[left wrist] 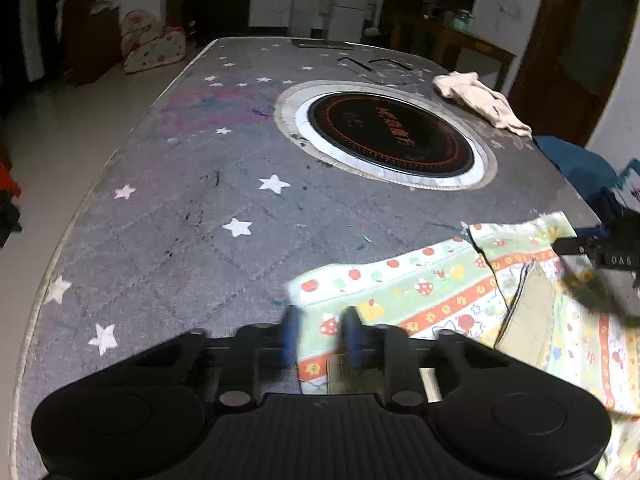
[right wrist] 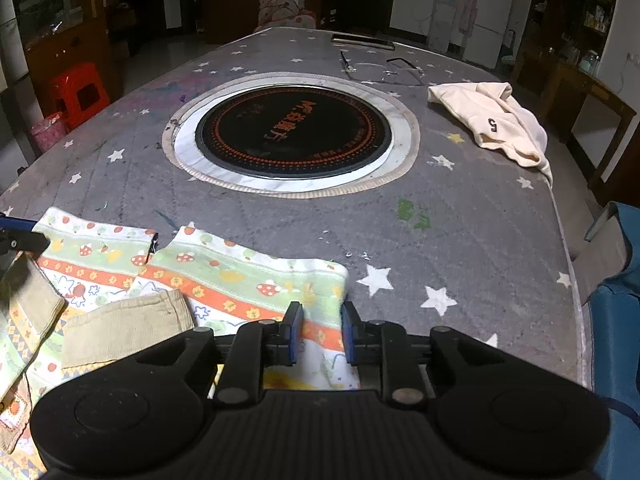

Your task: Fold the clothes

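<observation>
A small garment [left wrist: 420, 284] [right wrist: 224, 276], printed with mushrooms, green bands and orange flower stripes, lies spread on the grey star-patterned table cover [left wrist: 180, 200] [right wrist: 480, 240] at the near edge. Its khaki corduroy cuffs [right wrist: 124, 328] [left wrist: 528, 320] are folded over onto it. My left gripper [left wrist: 322, 332] is open and blurred, straddling the garment's left corner with cloth between its fingers. My right gripper [right wrist: 322, 332] is open over the garment's right corner, with printed cloth running between its blue pads. Each gripper also shows at the edge of the other's view [left wrist: 592, 246] [right wrist: 20, 236].
A round black induction hob [left wrist: 384, 136] [right wrist: 296, 136] is set into the table's middle. A cream garment [left wrist: 480, 100] [right wrist: 500, 124] lies crumpled at the far right. A flat dark object [right wrist: 362, 41] rests at the far edge. Blue fabric [right wrist: 616, 320] stands off the right side, a red stool [right wrist: 80, 92] off the left.
</observation>
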Tool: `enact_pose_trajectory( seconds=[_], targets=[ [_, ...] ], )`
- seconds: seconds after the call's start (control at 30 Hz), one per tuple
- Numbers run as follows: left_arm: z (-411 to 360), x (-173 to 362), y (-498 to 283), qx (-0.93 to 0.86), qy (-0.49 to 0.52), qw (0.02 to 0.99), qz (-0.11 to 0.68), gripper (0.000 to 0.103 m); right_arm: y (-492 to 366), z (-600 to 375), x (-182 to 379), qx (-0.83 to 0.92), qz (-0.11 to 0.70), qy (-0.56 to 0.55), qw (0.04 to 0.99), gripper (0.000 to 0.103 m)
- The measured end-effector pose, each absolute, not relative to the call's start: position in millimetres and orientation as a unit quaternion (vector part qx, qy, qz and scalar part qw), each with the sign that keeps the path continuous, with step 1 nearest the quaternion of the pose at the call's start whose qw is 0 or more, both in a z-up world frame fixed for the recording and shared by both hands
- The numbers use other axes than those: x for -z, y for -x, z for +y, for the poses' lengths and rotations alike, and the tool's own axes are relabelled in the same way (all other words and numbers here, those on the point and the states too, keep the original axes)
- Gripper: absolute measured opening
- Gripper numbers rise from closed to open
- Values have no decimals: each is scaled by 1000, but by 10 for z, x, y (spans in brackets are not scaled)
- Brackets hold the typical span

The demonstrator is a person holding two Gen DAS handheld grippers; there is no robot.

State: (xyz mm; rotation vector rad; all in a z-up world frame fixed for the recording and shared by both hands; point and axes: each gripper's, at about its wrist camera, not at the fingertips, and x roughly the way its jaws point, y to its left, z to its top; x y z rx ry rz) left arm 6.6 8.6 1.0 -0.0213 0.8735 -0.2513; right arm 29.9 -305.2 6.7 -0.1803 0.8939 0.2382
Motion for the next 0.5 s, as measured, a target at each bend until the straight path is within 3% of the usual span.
enact_pose_trajectory(
  seconds=[0.03, 0.1, 0.5],
  targets=[
    [91, -7, -66, 125, 12, 898, 422, 7, -305, -3039, -67, -115, 430, 89, 891, 19],
    [119, -13, -84, 126, 23, 897, 422, 5, -316, -3013, -67, -115, 428, 93, 891, 11],
    [147, -275, -613, 84, -12, 926, 367, 4, -652, -2803, -212, -102, 390, 88, 911, 8]
  ],
)
